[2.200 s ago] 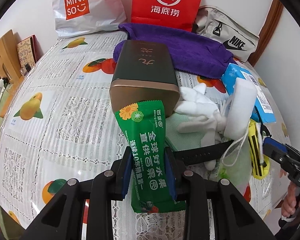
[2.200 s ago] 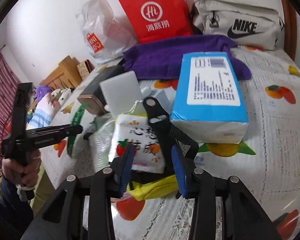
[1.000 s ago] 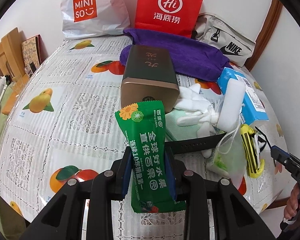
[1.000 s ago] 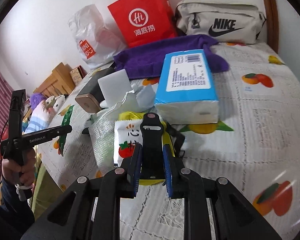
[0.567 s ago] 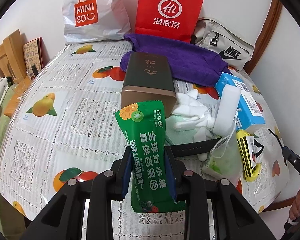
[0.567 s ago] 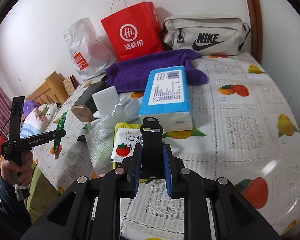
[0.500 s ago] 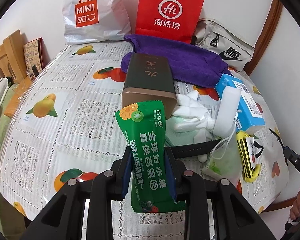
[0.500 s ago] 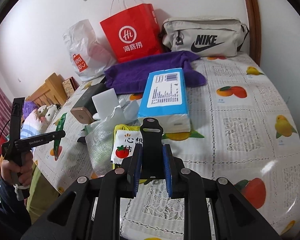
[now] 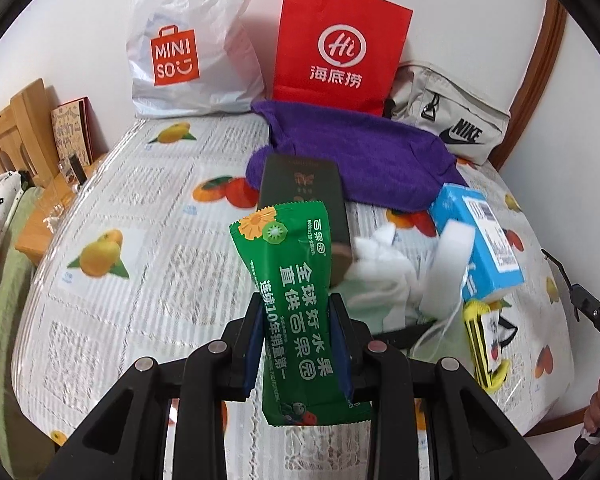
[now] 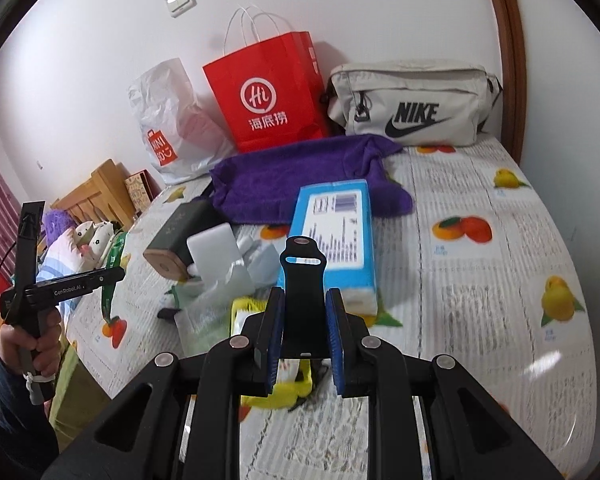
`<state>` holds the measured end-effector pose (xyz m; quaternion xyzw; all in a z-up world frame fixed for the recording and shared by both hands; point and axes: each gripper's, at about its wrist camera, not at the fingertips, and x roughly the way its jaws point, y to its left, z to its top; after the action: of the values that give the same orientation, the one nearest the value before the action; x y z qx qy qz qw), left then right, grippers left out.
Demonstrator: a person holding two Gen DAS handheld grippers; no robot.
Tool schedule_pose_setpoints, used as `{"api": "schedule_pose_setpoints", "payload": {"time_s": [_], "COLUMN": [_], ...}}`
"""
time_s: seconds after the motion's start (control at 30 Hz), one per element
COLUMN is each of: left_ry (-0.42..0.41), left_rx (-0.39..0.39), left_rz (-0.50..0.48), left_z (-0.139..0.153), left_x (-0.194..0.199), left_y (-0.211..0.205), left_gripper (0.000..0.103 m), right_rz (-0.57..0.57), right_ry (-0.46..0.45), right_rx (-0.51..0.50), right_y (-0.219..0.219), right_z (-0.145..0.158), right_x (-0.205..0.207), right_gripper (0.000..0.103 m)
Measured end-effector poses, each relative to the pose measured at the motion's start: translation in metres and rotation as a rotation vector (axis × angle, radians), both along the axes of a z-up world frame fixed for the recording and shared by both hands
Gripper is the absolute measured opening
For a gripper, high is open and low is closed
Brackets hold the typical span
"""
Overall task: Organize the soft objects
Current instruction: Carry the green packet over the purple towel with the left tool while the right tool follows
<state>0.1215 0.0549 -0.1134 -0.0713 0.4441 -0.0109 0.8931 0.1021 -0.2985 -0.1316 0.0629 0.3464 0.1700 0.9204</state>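
Two soft items are lifted clear of the fruit-print tabletop (image 9: pixel 148 240), the left gripper (image 9: pixel 298 338) clamped on a green snack pouch (image 9: pixel 296 300) and the right gripper (image 10: pixel 305 330) on a black strap (image 10: pixel 303 280), while purple towel (image 10: pixel 300 176), white gloves (image 9: pixel 384 276) and tissue pack (image 10: pixel 334 220) apparently await sorting.

The left part of the surface (image 9: pixel 112 216) lies bare and open to a pass. A cluster crowds the middle and right: dark box (image 9: pixel 300 188), white sponge (image 9: pixel 448 264), blue tissue pack (image 9: pixel 480 236), yellow packet (image 9: pixel 480 340). Along the far wall the purple towel (image 9: pixel 360 160), red bag (image 9: pixel 336 48), white bag (image 9: pixel 188 48) and grey pouch (image 9: pixel 448 116) block the back. In the right wrist view, the surface right of the tissue pack is free.
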Motion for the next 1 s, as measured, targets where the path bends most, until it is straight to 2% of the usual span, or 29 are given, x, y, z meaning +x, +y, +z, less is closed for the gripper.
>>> {"api": "schedule_pose_setpoints", "payload": {"time_s": [0.47, 1.0], "left_ry": [-0.011, -0.005], "left_rx": [0.014, 0.018], "left_rz": [-0.002, -0.013], "left_z": [0.019, 0.022], "left_x": [0.056, 0.143], "left_y": [0.01, 0.011], "left_gripper": [0.029, 0.029], "right_rz": [0.014, 0.039], "right_ry": [-0.042, -0.092], "right_rx": [-0.023, -0.039], "right_y": [0.016, 0.033], "right_z": [0.029, 0.044], "right_x": [0.06, 0.147], "right_gripper": [0.021, 0.021]}}
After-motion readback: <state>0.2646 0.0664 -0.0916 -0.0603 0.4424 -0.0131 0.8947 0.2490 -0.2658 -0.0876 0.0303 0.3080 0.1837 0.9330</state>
